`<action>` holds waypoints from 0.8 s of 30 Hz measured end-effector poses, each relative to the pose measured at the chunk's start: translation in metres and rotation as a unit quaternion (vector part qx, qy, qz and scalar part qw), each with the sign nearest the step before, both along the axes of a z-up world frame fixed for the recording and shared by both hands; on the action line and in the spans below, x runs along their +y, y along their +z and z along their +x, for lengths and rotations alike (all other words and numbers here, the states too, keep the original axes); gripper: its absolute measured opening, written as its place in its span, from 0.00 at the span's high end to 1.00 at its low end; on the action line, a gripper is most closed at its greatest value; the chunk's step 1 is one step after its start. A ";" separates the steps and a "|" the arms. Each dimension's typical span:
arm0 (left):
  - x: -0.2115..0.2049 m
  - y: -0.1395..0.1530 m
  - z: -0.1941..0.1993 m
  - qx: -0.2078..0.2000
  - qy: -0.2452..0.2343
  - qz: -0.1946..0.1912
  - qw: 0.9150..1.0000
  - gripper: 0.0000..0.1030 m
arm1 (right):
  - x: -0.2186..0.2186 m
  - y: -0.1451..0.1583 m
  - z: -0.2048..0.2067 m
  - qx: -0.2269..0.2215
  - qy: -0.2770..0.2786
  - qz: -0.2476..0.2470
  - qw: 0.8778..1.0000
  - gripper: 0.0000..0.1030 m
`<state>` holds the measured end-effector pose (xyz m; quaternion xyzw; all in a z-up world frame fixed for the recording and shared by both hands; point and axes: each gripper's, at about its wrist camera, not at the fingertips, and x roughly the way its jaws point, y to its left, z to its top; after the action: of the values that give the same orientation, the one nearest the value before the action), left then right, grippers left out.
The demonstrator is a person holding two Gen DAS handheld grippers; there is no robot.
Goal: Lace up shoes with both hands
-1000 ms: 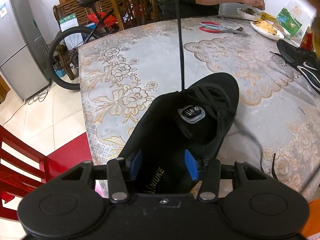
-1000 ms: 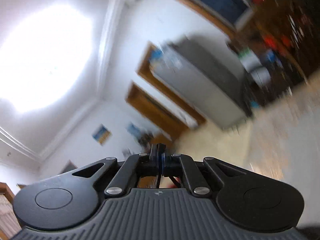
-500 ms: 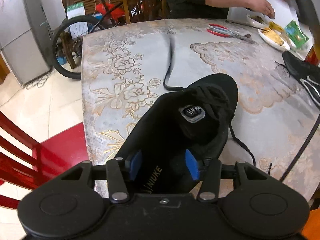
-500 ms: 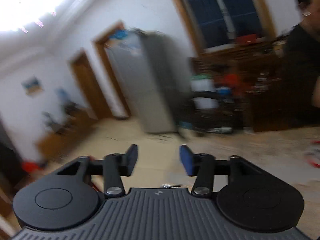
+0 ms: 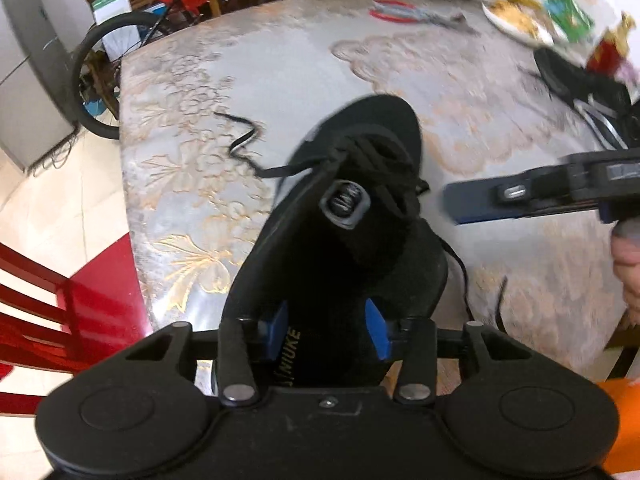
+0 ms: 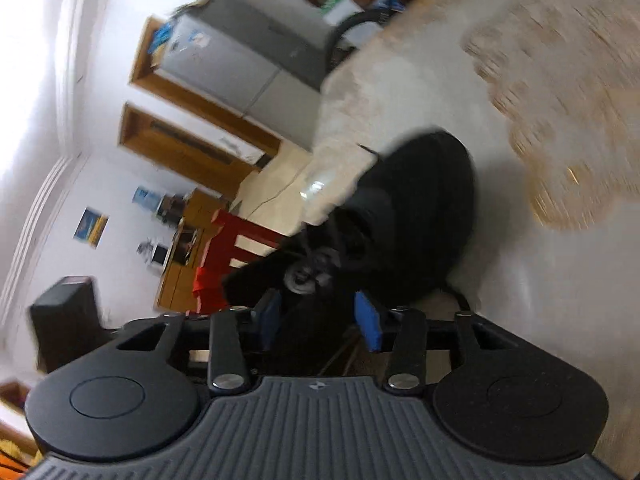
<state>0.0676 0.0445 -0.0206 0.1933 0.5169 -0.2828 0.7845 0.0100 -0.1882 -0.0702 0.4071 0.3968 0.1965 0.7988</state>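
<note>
black tool (image 5: 328, 330), blue pads (image 5: 377, 330), silver screws (image 5: 412, 391)

Two black shoes are counted on the counter (image 5: 400, 64): one shoe (image 5: 352, 216) at the centre of the left wrist view and a second shoe (image 5: 580, 92) at the right edge. Two hand-held grippers are seen, the left hand-held gripper (image 5: 327, 330) at the bottom and the right hand-held gripper (image 5: 520, 200) at the right. One pair of red-handled scissors (image 5: 408, 11), one plate (image 5: 516, 20) and one bicycle wheel (image 5: 100, 76) are counted along the upper part of the frame.
</note>
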 end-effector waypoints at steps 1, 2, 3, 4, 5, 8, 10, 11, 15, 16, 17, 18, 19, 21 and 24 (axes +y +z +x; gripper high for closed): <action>-0.002 0.000 -0.002 0.002 0.001 0.005 1.000 0.62 | 0.001 -0.003 -0.001 0.003 -0.004 0.001 1.000 0.69; -0.001 0.001 -0.001 0.003 0.004 0.007 1.000 0.62 | 0.003 -0.003 -0.002 0.002 -0.009 0.001 1.000 0.69; -0.001 0.001 0.000 0.005 0.008 0.009 1.000 0.62 | 0.004 0.001 -0.004 -0.003 -0.015 0.003 1.000 0.69; 0.000 0.002 0.000 0.006 0.011 0.011 1.000 0.62 | 0.005 0.003 -0.005 -0.007 -0.019 0.005 1.000 0.69; 0.000 0.002 0.001 0.008 0.015 0.013 1.000 0.61 | 0.007 0.004 -0.004 -0.010 -0.023 0.005 1.000 0.70; 0.002 0.003 0.003 0.013 0.026 0.019 0.999 0.60 | 0.015 0.005 -0.001 -0.020 -0.019 -0.009 1.000 0.75; 0.003 0.005 0.006 0.012 0.031 0.020 0.999 0.60 | 0.022 0.007 0.000 -0.031 -0.010 -0.002 0.999 0.99; 0.004 0.006 0.006 0.013 0.032 0.019 0.999 0.60 | 0.026 0.006 -0.002 -0.037 -0.011 -0.013 0.999 0.99; 0.006 0.005 0.005 0.014 0.035 0.012 0.999 0.59 | 0.026 0.007 -0.015 -0.096 0.029 0.019 0.995 1.00; 0.007 0.005 0.006 0.016 0.036 0.010 0.999 0.59 | 0.021 0.006 -0.019 -0.114 0.057 0.076 0.989 1.00; 0.007 0.005 0.007 0.017 0.036 0.008 0.999 0.59 | 0.019 0.007 -0.023 -0.123 0.072 0.104 0.984 1.00; 0.007 0.005 0.007 0.018 0.036 0.007 0.999 0.59 | 0.019 0.012 -0.026 -0.132 0.073 0.094 0.984 0.99; 0.007 0.005 0.007 0.018 0.035 0.007 0.999 0.59 | 0.020 0.016 -0.027 -0.134 0.066 0.061 0.987 0.93; 0.007 0.005 0.008 0.017 0.032 0.007 0.999 0.58 | 0.020 0.013 -0.022 -0.100 0.035 0.012 0.994 0.76; 0.007 0.005 0.007 0.014 0.027 0.009 0.999 0.58 | 0.012 -0.001 -0.012 -0.045 -0.015 0.018 0.999 0.63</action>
<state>0.0742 0.0512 -0.0156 0.1818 0.5354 -0.2595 0.7829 -0.0017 -0.1757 -0.0711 0.4180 0.3506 0.2097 0.8114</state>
